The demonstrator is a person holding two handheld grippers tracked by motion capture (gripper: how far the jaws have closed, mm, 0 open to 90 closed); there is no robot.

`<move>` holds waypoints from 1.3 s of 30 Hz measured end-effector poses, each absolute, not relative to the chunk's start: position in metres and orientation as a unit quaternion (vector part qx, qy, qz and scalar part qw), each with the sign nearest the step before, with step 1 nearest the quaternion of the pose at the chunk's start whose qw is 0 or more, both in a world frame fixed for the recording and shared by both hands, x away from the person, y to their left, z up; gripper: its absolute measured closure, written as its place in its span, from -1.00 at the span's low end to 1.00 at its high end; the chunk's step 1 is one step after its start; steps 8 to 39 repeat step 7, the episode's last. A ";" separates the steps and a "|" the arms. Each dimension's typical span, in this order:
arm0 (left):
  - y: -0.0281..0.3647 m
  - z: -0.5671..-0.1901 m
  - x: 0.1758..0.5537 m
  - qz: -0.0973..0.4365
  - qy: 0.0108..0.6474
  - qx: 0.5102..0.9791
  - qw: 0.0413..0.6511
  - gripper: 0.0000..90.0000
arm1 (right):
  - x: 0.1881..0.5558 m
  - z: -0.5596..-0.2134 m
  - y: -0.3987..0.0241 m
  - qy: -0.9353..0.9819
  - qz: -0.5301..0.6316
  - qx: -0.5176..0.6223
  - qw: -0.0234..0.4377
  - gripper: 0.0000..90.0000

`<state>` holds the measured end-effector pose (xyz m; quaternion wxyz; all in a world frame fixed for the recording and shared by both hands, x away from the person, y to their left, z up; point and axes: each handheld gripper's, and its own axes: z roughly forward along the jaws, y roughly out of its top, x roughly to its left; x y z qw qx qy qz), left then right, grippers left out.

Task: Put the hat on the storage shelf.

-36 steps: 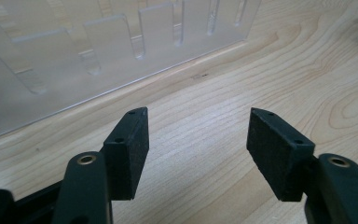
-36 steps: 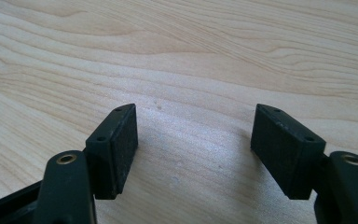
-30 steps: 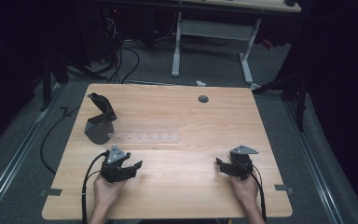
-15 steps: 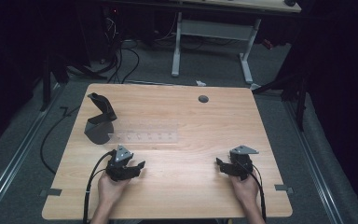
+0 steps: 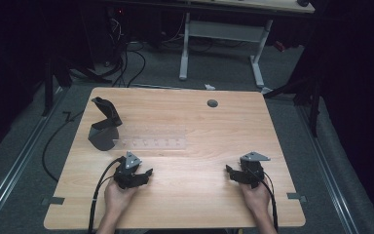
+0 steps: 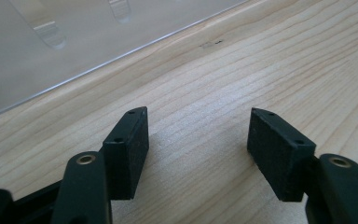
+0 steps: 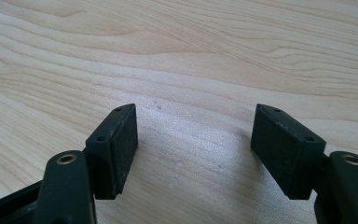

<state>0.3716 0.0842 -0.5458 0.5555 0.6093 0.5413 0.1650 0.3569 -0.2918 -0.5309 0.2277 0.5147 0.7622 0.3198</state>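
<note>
My left gripper [image 5: 142, 174] rests low over the front left of the wooden table [image 5: 195, 122], held in a hand. In the left gripper view it [image 6: 198, 128] is open with bare wood between the pads. Just beyond it lies a clear plastic strip with small pegs [image 5: 151, 143], whose edge [image 6: 51, 51] crosses that view's top left. Over the front right of the table, my right gripper [image 5: 230, 172] is held by the other hand. It [image 7: 196, 126] stands open too, over bare wood with nothing between its pads.
A black angled stand on a round base [image 5: 103, 127] sits at the table's left, behind the clear strip. A round cable hole [image 5: 212, 103] lies near the far edge. Cables trail from both grippers off the front edge. Desk legs and cables stand on the floor beyond.
My left gripper has crept slightly right and forward, toward the clear strip. The right gripper has stayed put.
</note>
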 end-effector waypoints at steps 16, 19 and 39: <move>0.084 -0.546 0.372 0.165 0.542 0.609 0.555 -0.22 | 0.357 -0.531 -0.292 0.763 0.320 0.514 0.227 -0.29; 0.084 -0.546 0.372 0.165 0.542 0.609 0.555 -0.22 | 0.357 -0.531 -0.292 0.763 0.320 0.514 0.227 -0.29; 0.084 -0.546 0.372 0.165 0.542 0.609 0.555 -0.22 | 0.357 -0.531 -0.292 0.763 0.320 0.514 0.227 -0.29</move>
